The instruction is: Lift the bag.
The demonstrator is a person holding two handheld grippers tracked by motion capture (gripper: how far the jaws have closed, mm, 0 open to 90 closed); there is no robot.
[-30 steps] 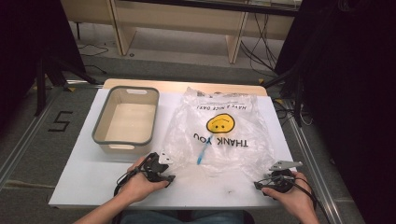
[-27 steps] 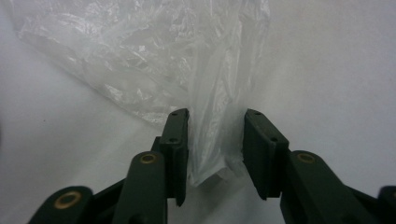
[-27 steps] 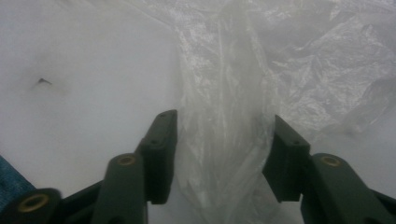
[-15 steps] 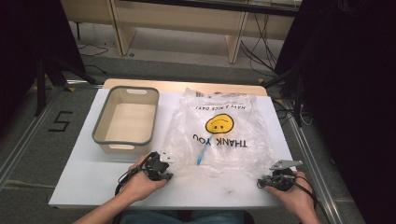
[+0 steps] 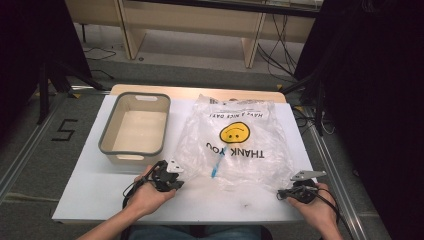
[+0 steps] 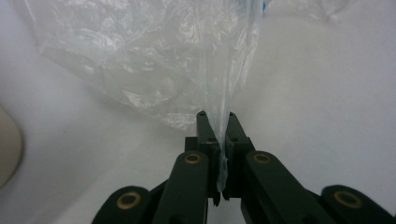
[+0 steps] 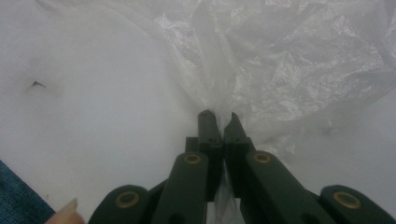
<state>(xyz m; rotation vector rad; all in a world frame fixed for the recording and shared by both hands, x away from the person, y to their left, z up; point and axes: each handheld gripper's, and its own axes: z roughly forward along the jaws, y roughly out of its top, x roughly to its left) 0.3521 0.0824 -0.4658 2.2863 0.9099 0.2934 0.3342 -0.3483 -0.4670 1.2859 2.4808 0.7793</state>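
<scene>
The clear crinkled plastic bag printed with a yellow smiley face [image 5: 235, 145] lies flat on the white desk [image 5: 90, 195], its near corners just ahead of each gripper. Both have just been closing: the left gripper [image 6: 215, 122] now pinches film at one corner, the right gripper [image 7: 218, 120] at the other. Judgement: both corners are secured and the bag is ready for lifting or opening. The grey-rimmed beige plastic bin [image 5: 135, 127] stands beyond the left gripper.

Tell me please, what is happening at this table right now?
A person works on a clear plastic bag lying flat on the white table. The left gripper has just closed on the bag's near left edge, and the right gripper has just closed on its near right corner. A blue item lies inside the bag. A grey bin stands beside it, unused.
</scene>
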